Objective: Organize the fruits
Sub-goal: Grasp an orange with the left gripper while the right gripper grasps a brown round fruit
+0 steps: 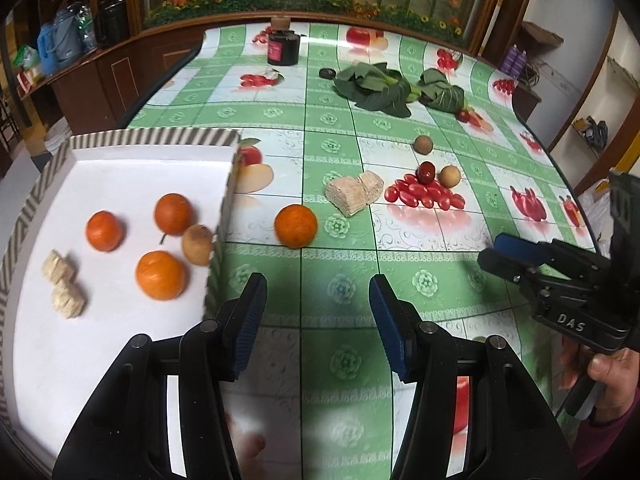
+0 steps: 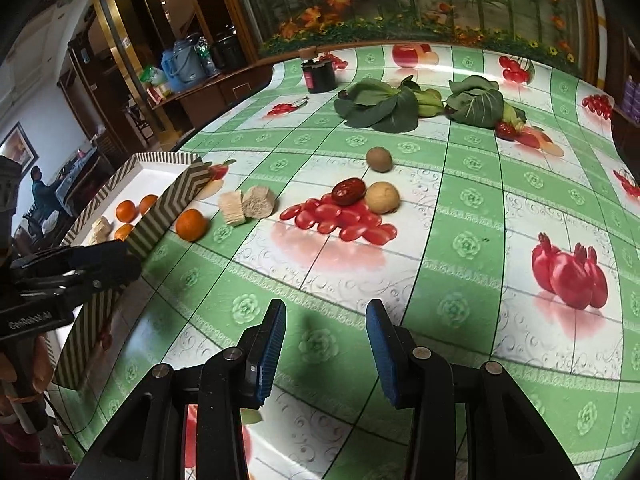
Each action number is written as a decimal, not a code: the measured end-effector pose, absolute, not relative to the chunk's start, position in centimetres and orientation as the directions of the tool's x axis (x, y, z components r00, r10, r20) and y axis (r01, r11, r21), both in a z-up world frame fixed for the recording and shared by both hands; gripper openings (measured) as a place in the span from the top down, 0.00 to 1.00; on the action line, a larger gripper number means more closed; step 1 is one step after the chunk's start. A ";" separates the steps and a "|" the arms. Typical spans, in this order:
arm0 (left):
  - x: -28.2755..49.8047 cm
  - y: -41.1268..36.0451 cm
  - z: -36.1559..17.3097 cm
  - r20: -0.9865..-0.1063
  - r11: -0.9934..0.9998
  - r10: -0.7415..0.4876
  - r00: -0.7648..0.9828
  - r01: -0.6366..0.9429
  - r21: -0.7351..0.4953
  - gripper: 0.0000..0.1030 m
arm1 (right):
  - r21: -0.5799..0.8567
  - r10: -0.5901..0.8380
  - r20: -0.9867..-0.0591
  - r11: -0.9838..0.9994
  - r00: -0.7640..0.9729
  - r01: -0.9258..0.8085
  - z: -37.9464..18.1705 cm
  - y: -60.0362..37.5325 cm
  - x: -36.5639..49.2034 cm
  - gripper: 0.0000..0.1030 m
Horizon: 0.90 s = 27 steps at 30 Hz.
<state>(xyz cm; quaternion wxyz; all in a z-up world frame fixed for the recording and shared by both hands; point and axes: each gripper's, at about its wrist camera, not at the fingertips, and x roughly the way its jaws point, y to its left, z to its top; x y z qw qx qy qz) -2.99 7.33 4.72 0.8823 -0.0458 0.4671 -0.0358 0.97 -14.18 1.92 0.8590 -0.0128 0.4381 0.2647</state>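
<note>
Orange peel marks the likeliest next pick: one mandarin (image 1: 296,226) lies on the table (image 1: 420,280) just beside the striped wall of the white box (image 1: 52,360), ahead of the left gripper (image 1: 318,326), whose jaws are spread with nothing between them. The step would be done well if the jaws were centred across the fruit's widest part, closed gently, and lifted clear over the wall. Counted from the left, the box holds two pale blocks, three mandarins and one brown fruit; on the table lie one mandarin, two pale blocks, one red jujube (image 1: 426,172) and two brown fruits. The right gripper (image 2: 326,346) is likewise spread and empty.
</note>
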 end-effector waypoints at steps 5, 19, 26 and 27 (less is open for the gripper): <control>-1.4 7.0 4.1 -0.832 0.996 -0.085 0.548 0.019 -0.089 0.48 | 0.187 0.430 -0.759 0.863 0.488 -0.469 2.3 -14.2 2.7 0.61; 2.0 7.0 2.6 -0.856 0.999 -0.040 0.515 0.027 -0.030 0.48 | 0.124 0.387 -0.779 0.867 0.494 -0.484 1.1 -13.6 9.4 0.61; 3.3 6.8 1.7 -0.864 0.999 -0.031 0.503 0.037 -0.015 0.48 | 0.131 0.420 -0.753 0.850 0.506 -0.509 0.9 -13.2 10.2 0.73; 3.3 6.8 1.6 -0.862 0.999 -0.042 0.506 0.046 -0.022 0.48 | 0.135 0.423 -0.752 0.850 0.506 -0.510 0.9 -13.3 10.2 0.75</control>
